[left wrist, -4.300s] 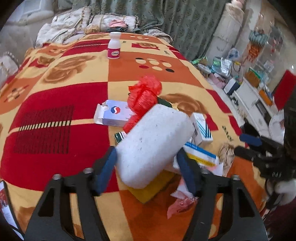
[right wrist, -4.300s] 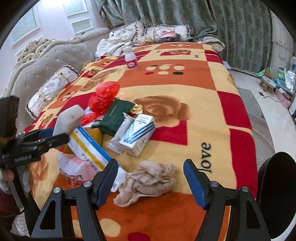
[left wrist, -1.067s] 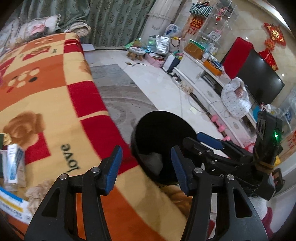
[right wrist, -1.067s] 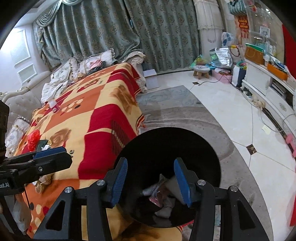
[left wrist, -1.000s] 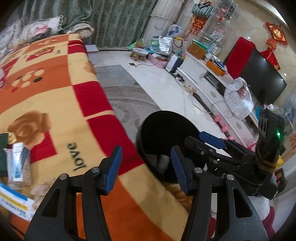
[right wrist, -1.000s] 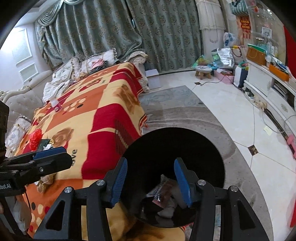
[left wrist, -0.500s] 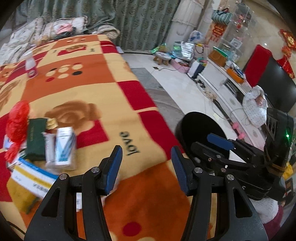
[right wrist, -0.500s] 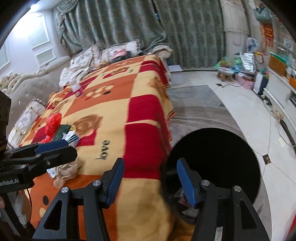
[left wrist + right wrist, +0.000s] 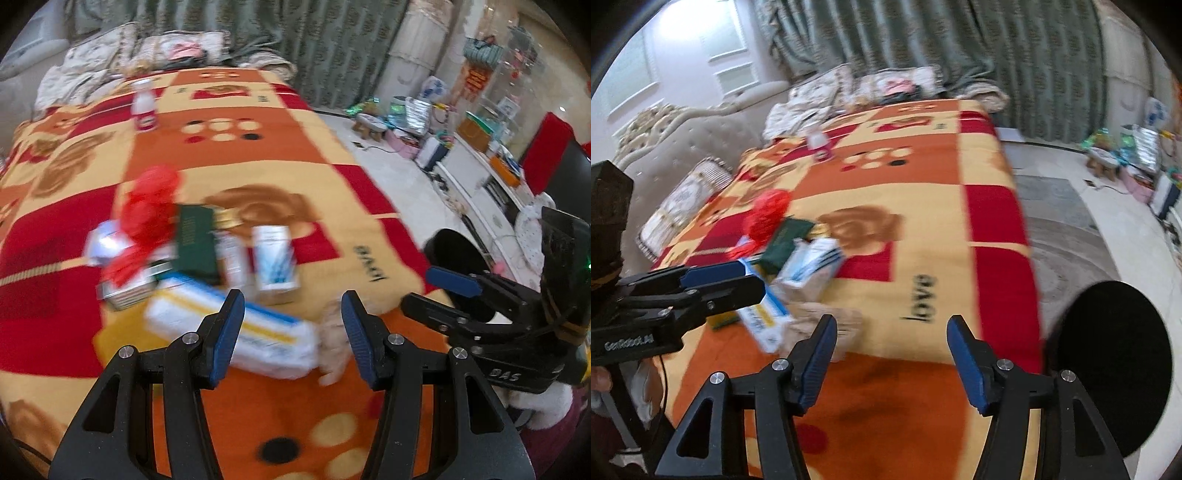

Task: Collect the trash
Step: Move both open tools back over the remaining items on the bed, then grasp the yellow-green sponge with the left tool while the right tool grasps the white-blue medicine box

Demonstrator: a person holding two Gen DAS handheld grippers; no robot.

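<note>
A heap of trash lies on the patterned blanket (image 9: 280,155): a long white box with blue and yellow stripes (image 9: 229,328), a crumpled beige tissue (image 9: 332,343), a blue-and-white carton (image 9: 275,262), a green booklet (image 9: 195,243) and a red plastic bag (image 9: 147,210). My left gripper (image 9: 291,325) hangs open and empty over the long box and tissue. My right gripper (image 9: 892,339) has its jaws opening with nothing between them, just right of the tissue (image 9: 827,321). The black bin (image 9: 1115,369) stands on the floor at the bed's corner.
A white bottle (image 9: 144,107) stands far back on the blanket, with pillows behind it. A tufted headboard (image 9: 701,125) runs along the left. Right of the bed are a grey rug (image 9: 1063,236), a tiled floor, a small stool (image 9: 369,125) and a white TV cabinet (image 9: 476,184).
Both views have swung from over the black bin back to the trash pile on the bed. The white foam block the left gripper held earlier is gone. The right jaws have spread wider.
</note>
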